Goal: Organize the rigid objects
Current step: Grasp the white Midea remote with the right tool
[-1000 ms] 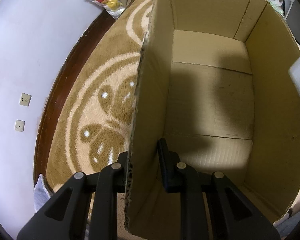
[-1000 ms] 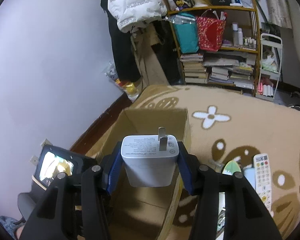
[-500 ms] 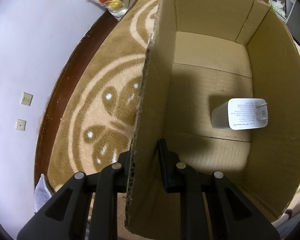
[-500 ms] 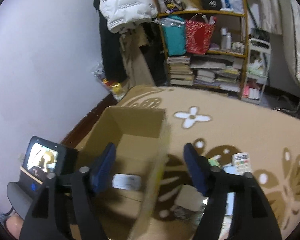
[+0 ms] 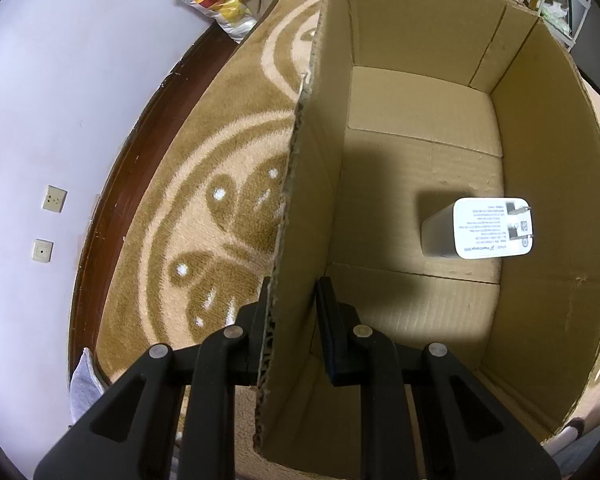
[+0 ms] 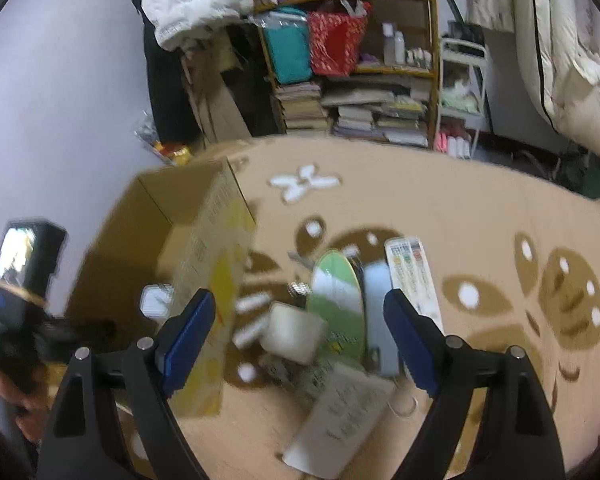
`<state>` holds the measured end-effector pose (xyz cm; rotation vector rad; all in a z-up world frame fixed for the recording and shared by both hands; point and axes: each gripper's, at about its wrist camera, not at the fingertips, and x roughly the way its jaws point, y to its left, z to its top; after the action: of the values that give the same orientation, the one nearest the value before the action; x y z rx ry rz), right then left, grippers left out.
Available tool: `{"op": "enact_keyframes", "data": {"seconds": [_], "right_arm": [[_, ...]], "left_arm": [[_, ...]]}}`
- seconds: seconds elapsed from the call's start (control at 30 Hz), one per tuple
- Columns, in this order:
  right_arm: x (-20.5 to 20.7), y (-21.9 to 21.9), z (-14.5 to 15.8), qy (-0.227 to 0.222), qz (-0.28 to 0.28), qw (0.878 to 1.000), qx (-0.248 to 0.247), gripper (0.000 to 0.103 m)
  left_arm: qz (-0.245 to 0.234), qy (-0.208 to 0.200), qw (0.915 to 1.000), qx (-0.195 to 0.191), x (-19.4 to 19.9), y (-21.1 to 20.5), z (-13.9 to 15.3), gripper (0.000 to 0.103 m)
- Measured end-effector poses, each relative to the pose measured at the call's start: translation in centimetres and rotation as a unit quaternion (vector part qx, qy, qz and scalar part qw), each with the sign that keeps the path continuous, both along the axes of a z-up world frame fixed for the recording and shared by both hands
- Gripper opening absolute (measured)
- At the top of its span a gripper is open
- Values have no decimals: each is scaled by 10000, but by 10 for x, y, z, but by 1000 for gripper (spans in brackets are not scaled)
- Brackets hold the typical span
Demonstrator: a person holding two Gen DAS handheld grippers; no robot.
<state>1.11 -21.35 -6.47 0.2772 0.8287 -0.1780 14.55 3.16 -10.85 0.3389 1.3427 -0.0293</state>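
- Clenched on the near wall of the open brown cardboard box (image 5: 540, 184), the left gripper (image 5: 290, 300) has one black finger outside and one inside the torn corrugated edge. That edge looks frayed, so a hard tug could tear it, or tip the box on the tan patterned pile rug (image 5: 204, 184).
- Inside the box, the white rectangular plug-in charger (image 5: 480, 228) lies on the cardboard floor near the right wall, prongs toward that wall. It is loose, so tilting the box would slide it about.
- Just right of the box in the right wrist view, a small white blocky item (image 6: 292, 336) lies in a crowded heap beside the green-and-white oval board (image 6: 334, 304) and the white remote control with coloured buttons (image 6: 412, 276). The picture is blurred, so their edges are hard to tell apart.
- Empty and opening, the right gripper (image 6: 300, 320) with its blue pads stands over that heap. A wide closure there could catch two things at once, or knock the box's yellow-printed outer wall.
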Motion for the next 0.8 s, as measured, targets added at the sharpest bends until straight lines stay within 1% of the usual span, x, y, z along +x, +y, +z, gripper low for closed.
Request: {"op": "enact_keyframes", "data": {"seconds": [0.13,0.23,0.27,0.37,0.47,0.63,0.7,0.77,0.8], "right_arm": [[-13,-6,-21,272,-71,9996,-40,90],[-22,-6,-32,433,-204,9985,-254,90],[-26,-5,-35,460,-225,9984,-248,90],[-33,-7,-44,547,-303,9980,-42,90],[-38,-8,-51,595,-442,9971,147,90],[-44,-8,-65,681,-487,9964,163,90],[-45,-10,-71,753,-536,9955,216,88],[-46,-12,-77,782,-571,9947,356,75],[-45,-13,-80,821,-586,9941,397,73]], "left_arm": [[-20,-10,10000,32,-1,-1,1,19],[-9,-17,10000,12,1,-1,2,19],[3,-11,10000,-3,1,0,2,19],[20,0,10000,-22,1,1,3,19],[-22,-25,10000,39,1,0,3,19],[-16,-24,10000,31,1,0,3,20],[-19,-26,10000,34,1,0,3,20],[-22,-30,10000,43,1,0,3,20],[-27,-33,10000,50,0,0,3,20]]}}
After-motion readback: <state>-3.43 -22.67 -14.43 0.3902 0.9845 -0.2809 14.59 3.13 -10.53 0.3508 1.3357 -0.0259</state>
